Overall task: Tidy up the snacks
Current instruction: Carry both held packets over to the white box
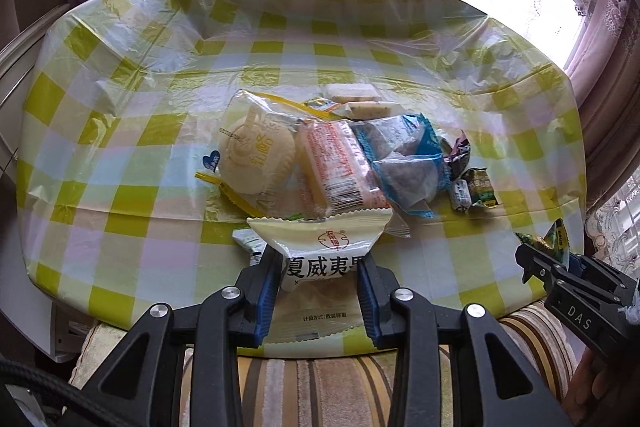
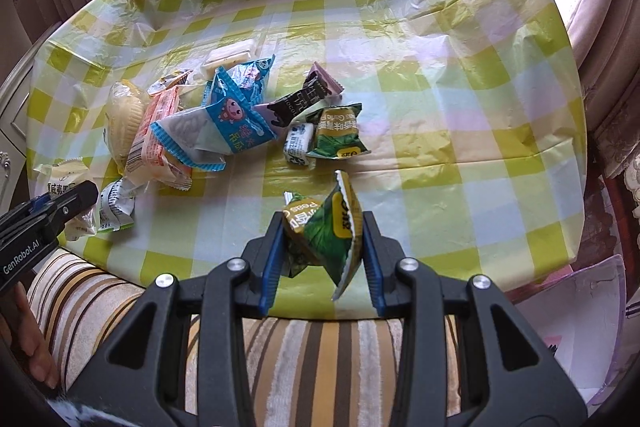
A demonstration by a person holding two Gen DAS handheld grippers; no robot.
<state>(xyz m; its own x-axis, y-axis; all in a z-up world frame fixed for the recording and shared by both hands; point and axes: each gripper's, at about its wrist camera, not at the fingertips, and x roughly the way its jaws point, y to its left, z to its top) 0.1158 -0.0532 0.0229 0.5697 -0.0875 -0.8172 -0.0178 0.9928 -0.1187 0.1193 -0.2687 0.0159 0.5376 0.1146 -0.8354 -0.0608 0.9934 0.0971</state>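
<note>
Each hand lifts one packet clear of the snack heap.

The left gripper has its jaws clamped on a cream packet printed with dark characters, pinched by its lower half so the crimped top stands free. The right gripper is clamped on a green pea packet, a puffy foil pillow squeezed across its middle and tilted. Both are held just above the near edge, likely for sorting apart. Farther off, on the crinkled yellow-checked plastic cover of the tabletop, lies the pile: glossy blue wrappers, a round pale cake in clear film, a second pea packet to the right.
</note>
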